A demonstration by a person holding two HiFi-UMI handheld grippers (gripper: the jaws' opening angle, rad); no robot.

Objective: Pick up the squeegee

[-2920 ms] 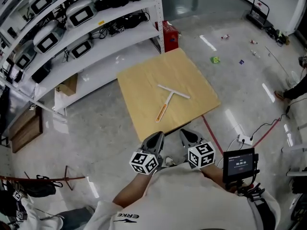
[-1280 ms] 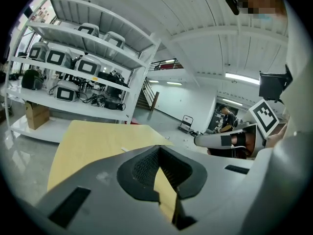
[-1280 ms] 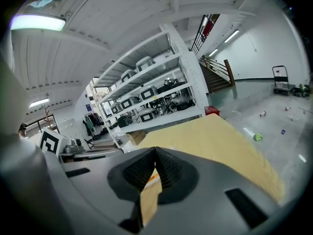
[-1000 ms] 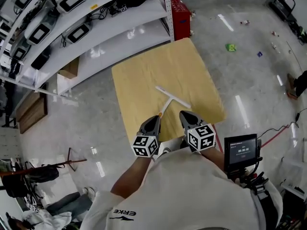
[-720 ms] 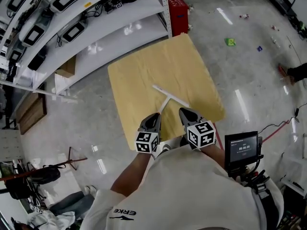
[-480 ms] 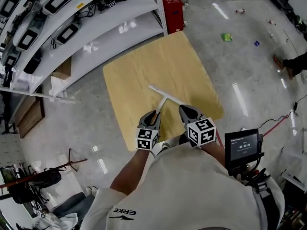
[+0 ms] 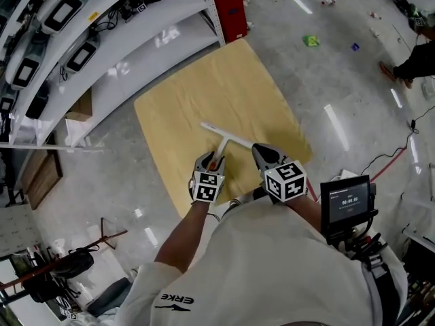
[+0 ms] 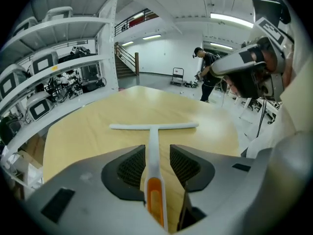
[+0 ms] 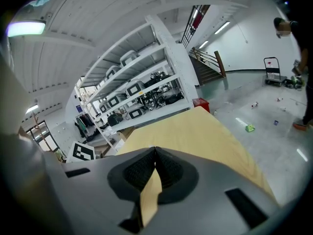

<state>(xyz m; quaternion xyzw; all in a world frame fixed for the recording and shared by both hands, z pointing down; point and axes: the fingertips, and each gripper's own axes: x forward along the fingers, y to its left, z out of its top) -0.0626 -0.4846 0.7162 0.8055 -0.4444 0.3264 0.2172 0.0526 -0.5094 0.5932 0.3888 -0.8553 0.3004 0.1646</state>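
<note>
Looking down through the head view, I see the squeegee (image 7: 226, 138) lying flat on the pale wooden table (image 7: 183, 87), with its white blade across the far end and its handle running back toward the person. The left gripper (image 7: 211, 160) sits low over the near end of that handle. The right gripper (image 7: 262, 153) hangs just beside it to the right, above the table's near edge and apart from the squeegee. White shelving (image 7: 102, 32) loaded with equipment runs past the table's far left side, and a small screen (image 7: 349, 199) sits at the person's right.

In the left gripper view the jaws stand spread — they have just been opening — and the handle runs straight up the gap between them, its orange inlay (image 8: 154, 199) nearest the camera. The right pad (image 8: 186, 165) stands clear of the handle. I can't tell whether the left one brushes it. The blade lies crosswise on the table just beyond the fingertips.

In the right gripper view the jaws are pressed together at the tips with nothing caught between them — only bare table beyond, and the shelving further off.
</note>
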